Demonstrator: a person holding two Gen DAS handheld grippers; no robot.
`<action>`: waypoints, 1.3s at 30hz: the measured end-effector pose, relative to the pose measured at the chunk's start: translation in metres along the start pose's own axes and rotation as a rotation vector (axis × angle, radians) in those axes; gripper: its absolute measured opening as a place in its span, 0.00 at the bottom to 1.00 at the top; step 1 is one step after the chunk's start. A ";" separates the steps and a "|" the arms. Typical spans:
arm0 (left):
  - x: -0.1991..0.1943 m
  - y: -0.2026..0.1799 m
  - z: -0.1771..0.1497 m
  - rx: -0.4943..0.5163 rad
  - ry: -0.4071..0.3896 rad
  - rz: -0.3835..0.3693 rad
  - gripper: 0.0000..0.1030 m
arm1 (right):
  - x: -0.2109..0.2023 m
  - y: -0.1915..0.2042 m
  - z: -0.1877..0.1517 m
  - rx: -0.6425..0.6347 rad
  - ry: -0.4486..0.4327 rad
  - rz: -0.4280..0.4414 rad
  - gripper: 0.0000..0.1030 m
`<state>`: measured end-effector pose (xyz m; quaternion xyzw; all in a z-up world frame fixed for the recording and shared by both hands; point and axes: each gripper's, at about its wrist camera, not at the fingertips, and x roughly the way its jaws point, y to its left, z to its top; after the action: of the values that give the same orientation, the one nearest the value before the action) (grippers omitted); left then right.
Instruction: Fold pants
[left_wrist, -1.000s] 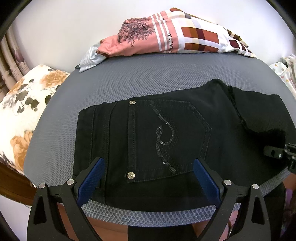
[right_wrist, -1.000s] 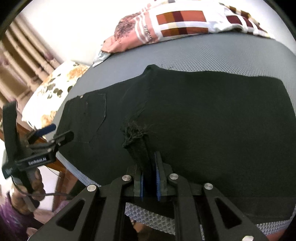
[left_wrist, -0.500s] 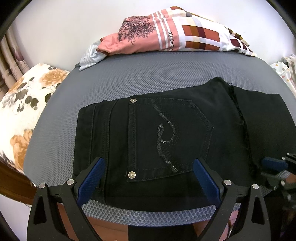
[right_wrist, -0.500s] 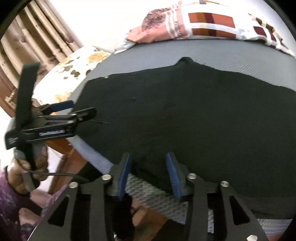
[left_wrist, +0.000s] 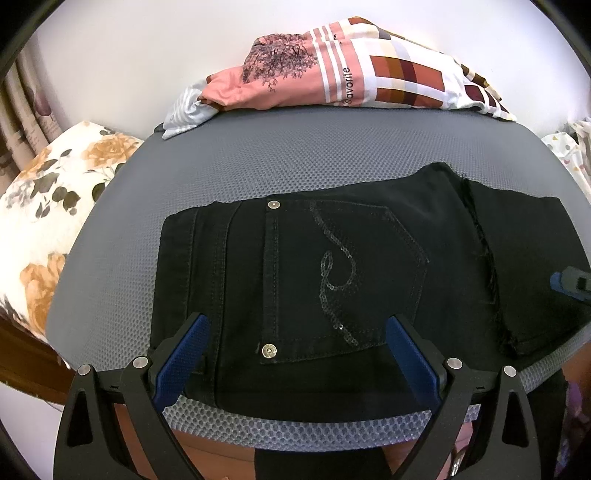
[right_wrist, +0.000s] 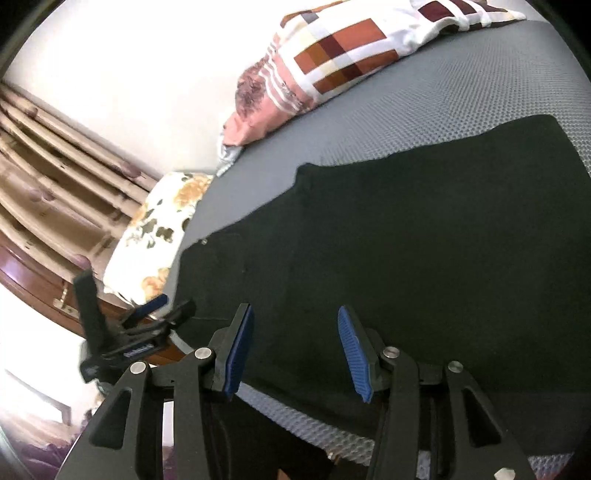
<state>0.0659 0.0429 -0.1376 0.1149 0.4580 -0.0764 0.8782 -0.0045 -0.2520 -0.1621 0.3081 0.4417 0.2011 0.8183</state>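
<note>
Black pants (left_wrist: 332, 280), folded flat on grey mesh surface, sequined back pocket up, frayed hem overlapping; spread beyond and between blue fingers.

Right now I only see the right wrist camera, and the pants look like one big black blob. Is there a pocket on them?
Observer: Yes. The left wrist view shows a back pocket on the pants, with a sparkly sequin swirl stitched on it.
Operator: Cool! Where does the folded leg end?
Observer: Its frayed hem runs across the pants just right of the pocket in that view.
Operator: And where are the left fingers?
Observer: The left gripper is open, its fingers standing either side of the pocket's near edge, with nothing pinched.
</note>
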 end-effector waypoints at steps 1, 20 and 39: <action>0.000 0.000 0.000 0.000 0.001 0.000 0.93 | 0.004 0.001 -0.001 -0.009 0.010 -0.006 0.45; 0.005 0.003 0.000 -0.016 0.026 -0.010 0.93 | 0.024 0.081 -0.042 -0.536 0.116 -0.176 0.44; 0.010 0.004 -0.001 -0.030 0.053 -0.017 0.93 | 0.042 0.061 -0.030 -0.537 0.193 -0.286 0.11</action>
<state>0.0718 0.0464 -0.1461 0.0997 0.4831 -0.0738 0.8667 -0.0111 -0.1719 -0.1582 -0.0047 0.4872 0.2216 0.8447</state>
